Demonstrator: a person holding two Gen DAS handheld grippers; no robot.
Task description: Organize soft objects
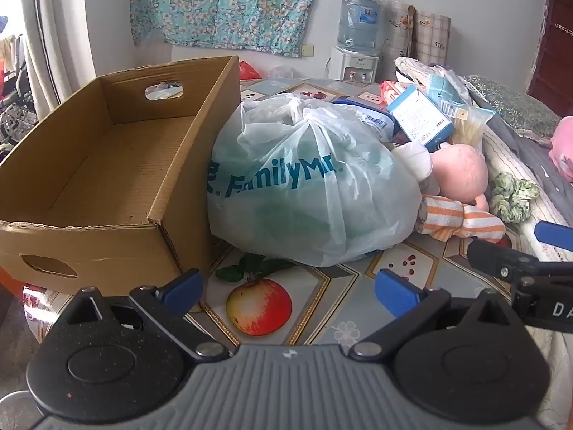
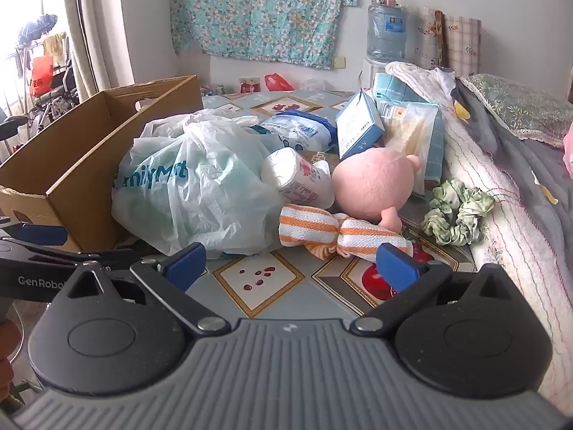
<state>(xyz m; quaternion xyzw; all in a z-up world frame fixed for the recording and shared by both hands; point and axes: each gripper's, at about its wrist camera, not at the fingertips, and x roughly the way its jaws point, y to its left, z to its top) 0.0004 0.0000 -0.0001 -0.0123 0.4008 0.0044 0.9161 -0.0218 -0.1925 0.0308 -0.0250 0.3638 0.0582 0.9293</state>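
Observation:
An empty cardboard box (image 1: pixel 118 165) (image 2: pixel 89 150) stands on the left of the patterned table. Against it leans a full white FamilyMart bag (image 1: pixel 308 186) (image 2: pixel 186 186). Right of the bag lie a pink plush toy (image 1: pixel 458 172) (image 2: pixel 376 182), an orange-striped cloth roll (image 1: pixel 462 218) (image 2: pixel 322 229), a white wrapped roll (image 2: pixel 301 179) and a green scrunchie (image 1: pixel 512 197) (image 2: pixel 458 215). My left gripper (image 1: pixel 290 290) hovers open over the table's near edge, short of the bag. My right gripper (image 2: pixel 292 265) is open too, just short of the striped roll.
Blue boxes (image 1: pixel 419 118) (image 2: pixel 358 125), a noodle packet (image 2: pixel 412 136) and a blue-white pack (image 2: pixel 297 129) are piled behind the toys. A quilted bed (image 2: pixel 501 197) borders the table on the right. A water dispenser (image 1: pixel 358 39) stands at the back wall.

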